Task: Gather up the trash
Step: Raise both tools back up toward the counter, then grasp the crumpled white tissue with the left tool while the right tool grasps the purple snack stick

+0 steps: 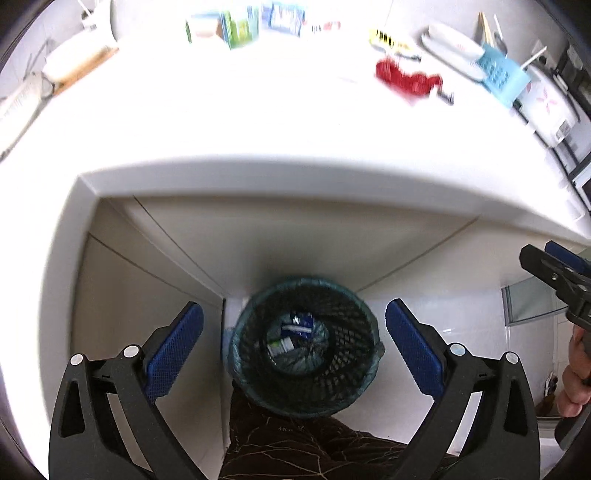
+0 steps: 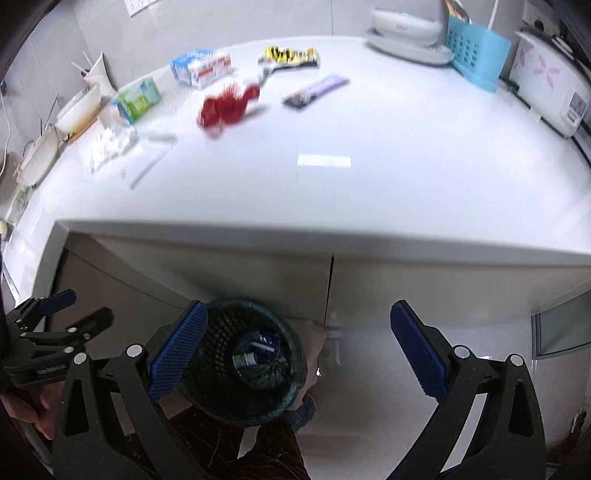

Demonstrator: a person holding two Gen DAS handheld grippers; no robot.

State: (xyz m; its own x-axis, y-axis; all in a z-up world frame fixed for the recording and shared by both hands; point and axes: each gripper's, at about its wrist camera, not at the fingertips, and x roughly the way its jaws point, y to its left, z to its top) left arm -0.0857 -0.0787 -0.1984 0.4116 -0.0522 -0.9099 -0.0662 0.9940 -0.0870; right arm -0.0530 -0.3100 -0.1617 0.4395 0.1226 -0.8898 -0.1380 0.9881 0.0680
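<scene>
A black mesh trash bin [image 1: 304, 345] with a dark liner stands on the floor under the white counter's edge. It holds a blue wrapper and other trash. My left gripper [image 1: 294, 343] is open and empty right above the bin. My right gripper [image 2: 295, 349] is open and empty, with the bin [image 2: 245, 363] under its left finger. On the counter lie a red wrapper [image 2: 225, 105], a yellow-black snack bag [image 2: 290, 56], a dark bar wrapper [image 2: 316, 90], a blue-white carton [image 2: 201, 68], a green carton [image 2: 137, 98] and clear plastic [image 2: 110, 144].
The white counter [image 2: 369, 192] overhangs cabinet doors. At its back stand a white appliance [image 2: 404, 31], a blue basket [image 2: 476, 50] and a rice cooker [image 2: 546, 92]. Bowls [image 2: 77, 107] sit at the left. My legs in dark trousers [image 1: 314, 450] are below the bin.
</scene>
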